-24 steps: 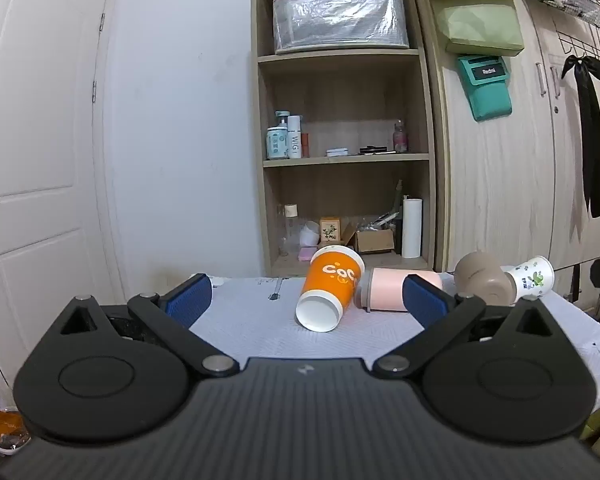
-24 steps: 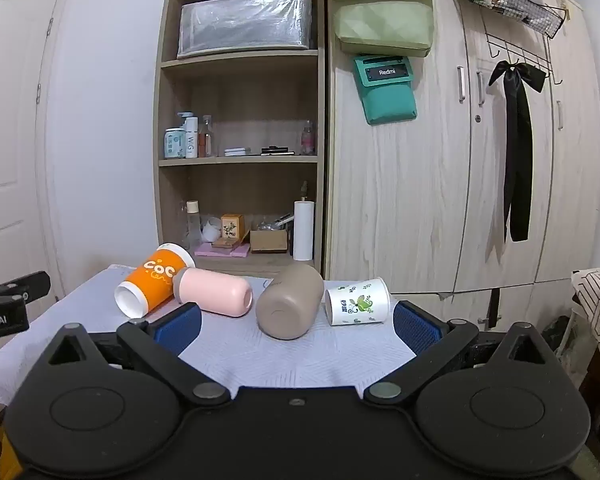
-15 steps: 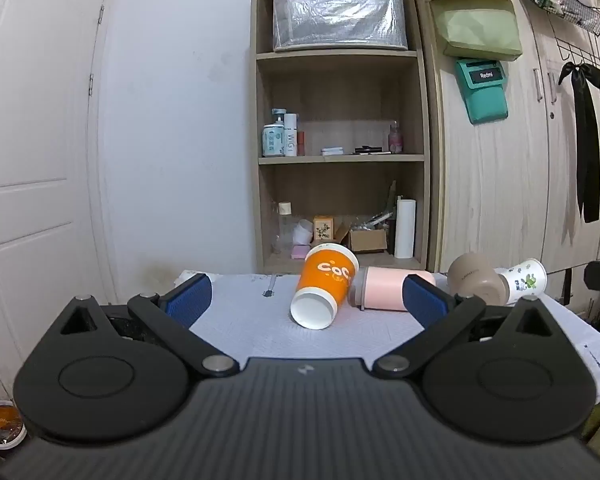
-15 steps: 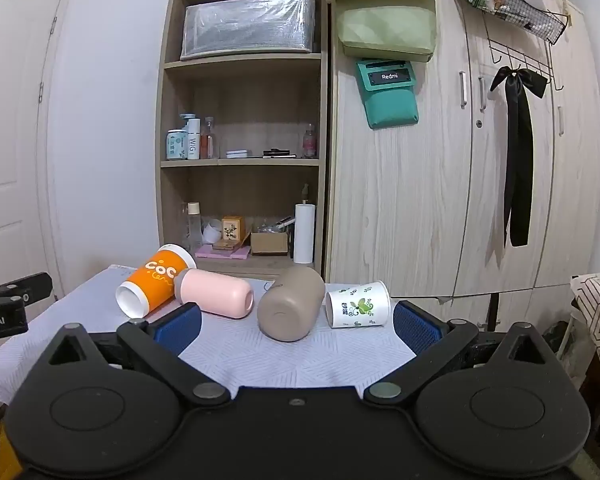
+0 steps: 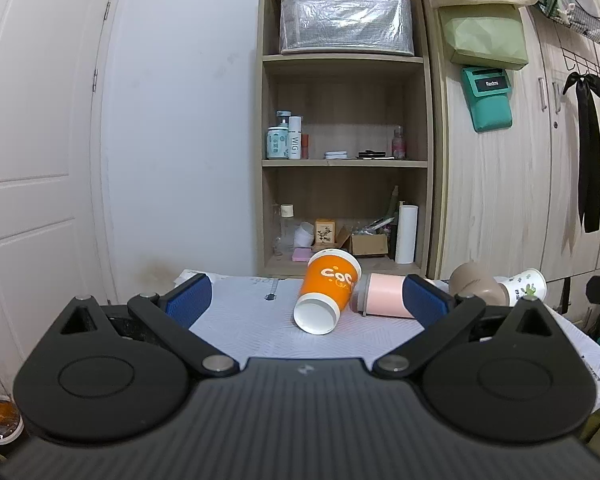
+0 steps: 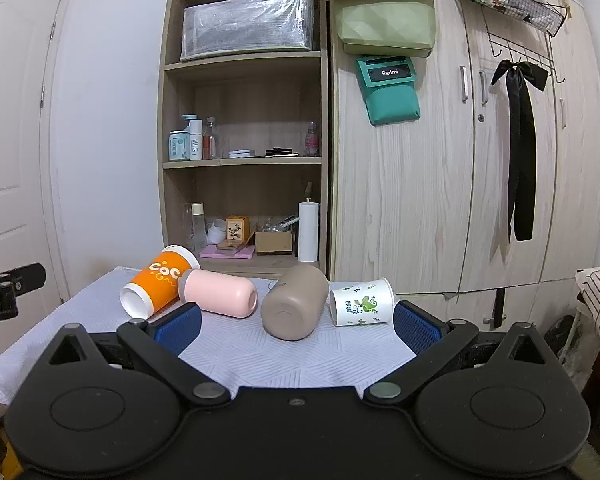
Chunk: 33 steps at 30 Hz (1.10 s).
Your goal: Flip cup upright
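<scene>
Several cups lie on their sides on a table with a white cloth (image 6: 292,352). From left to right: an orange paper cup (image 6: 156,284) (image 5: 328,296), a pink cup (image 6: 220,294) (image 5: 382,294), a taupe cup (image 6: 294,306) (image 5: 474,282), and a white floral paper cup (image 6: 362,302) (image 5: 526,282). My left gripper (image 5: 306,304) is open and empty, in front of the orange cup. My right gripper (image 6: 296,326) is open and empty, in front of the taupe cup. Neither touches a cup.
A wooden shelf unit (image 6: 244,152) with bottles and boxes stands behind the table. A wardrobe (image 6: 460,160) stands at the right, with a green pouch (image 6: 388,92) and a black ribbon (image 6: 520,152) hanging on it. A white door (image 5: 32,160) is at the left.
My left gripper has drifted slightly, so the orange cup sits a little lower and more central between its fingers. The right view has barely shifted. The cups have not moved.
</scene>
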Each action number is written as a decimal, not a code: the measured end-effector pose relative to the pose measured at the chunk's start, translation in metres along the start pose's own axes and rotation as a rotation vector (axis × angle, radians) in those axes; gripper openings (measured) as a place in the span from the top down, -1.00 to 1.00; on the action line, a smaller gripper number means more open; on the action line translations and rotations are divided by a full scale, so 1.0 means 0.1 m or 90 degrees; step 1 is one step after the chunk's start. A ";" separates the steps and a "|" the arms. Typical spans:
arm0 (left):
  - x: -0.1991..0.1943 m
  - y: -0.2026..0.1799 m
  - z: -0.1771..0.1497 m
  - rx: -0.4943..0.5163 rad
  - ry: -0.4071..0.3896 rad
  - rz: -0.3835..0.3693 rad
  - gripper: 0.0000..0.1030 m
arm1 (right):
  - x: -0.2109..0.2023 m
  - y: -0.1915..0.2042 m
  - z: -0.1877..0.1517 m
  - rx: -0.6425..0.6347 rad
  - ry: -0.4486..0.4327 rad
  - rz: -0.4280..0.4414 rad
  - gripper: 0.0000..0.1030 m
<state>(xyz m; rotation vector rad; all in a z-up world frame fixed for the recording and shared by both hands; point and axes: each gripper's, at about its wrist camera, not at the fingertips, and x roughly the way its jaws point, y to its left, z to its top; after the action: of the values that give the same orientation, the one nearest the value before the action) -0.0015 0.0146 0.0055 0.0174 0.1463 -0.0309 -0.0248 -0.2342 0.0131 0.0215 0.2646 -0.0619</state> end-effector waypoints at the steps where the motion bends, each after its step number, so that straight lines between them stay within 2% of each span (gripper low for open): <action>1: 0.00 0.00 0.00 0.000 -0.001 0.000 -1.00 | 0.00 -0.01 0.00 0.001 -0.001 0.001 -1.00; 10: 0.00 -0.02 0.00 0.004 0.002 0.002 -1.00 | 0.01 0.04 -0.03 -0.024 -0.004 -0.008 -1.00; 33: 0.02 0.00 -0.02 0.008 0.017 0.014 -1.00 | 0.01 0.05 -0.03 -0.027 -0.003 -0.017 -1.00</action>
<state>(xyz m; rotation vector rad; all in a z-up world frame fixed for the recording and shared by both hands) -0.0001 0.0142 0.0036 0.0321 0.1731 -0.0102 -0.0246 -0.2295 0.0100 -0.0248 0.2613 -0.0830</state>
